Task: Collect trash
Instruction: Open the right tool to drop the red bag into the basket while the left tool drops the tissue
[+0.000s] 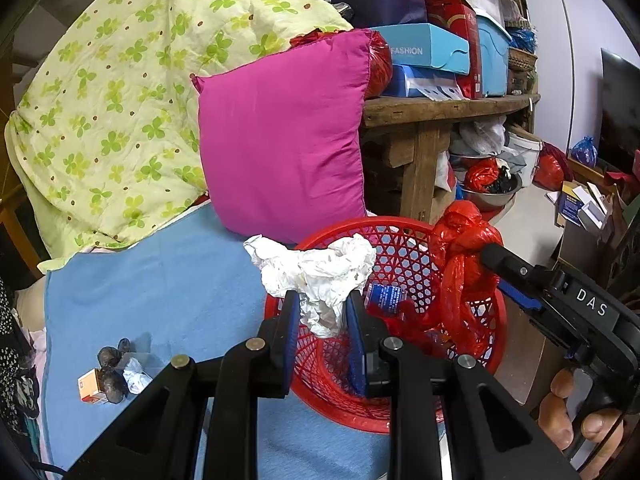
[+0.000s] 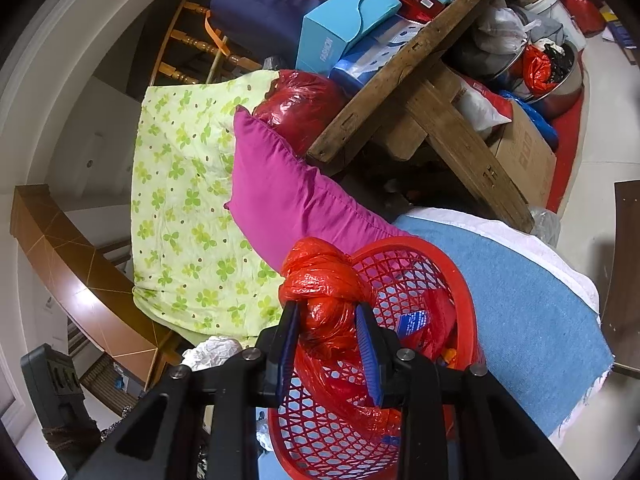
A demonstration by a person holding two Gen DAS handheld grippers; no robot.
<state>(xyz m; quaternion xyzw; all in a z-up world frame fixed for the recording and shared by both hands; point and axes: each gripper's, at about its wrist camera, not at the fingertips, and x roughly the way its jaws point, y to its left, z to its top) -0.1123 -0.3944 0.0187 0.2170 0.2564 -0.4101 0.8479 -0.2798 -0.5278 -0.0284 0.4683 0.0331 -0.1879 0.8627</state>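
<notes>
two pieces of trash are hanging over the red basket (image 1: pixel 404 264) at once, and you are holding both above its open mouth, probably so they fall inside and not onto the blue cloth (image 1: pixel 160 280) it is sitting on. the basket is already carrying a small blue-labelled packet (image 1: pixel 384 298) and some loose red plastic, so the collecting looks partly done.

your left gripper (image 1: pixel 323 312) is pinching the crumpled white tissue (image 1: pixel 316 276), its blue pads narrowed to a small gap with the wad squeezed between them and the bulk puffing out above the fingertips, right over the near rim. your right gripper (image 2: pixel 333 320) is clamping the knotted red plastic bag (image 2: pixel 324 280) just under its knot, the jaws drawn close around the bunched film while the tail is trailing down into the basket.

more scraps are lying on the cloth to the left: a small orange box (image 1: pixel 93 388), a dark lumpy thing (image 1: pixel 112 372) and another white wad (image 1: pixel 134 376), touching one another. those seem to be waiting their turn.
</notes>
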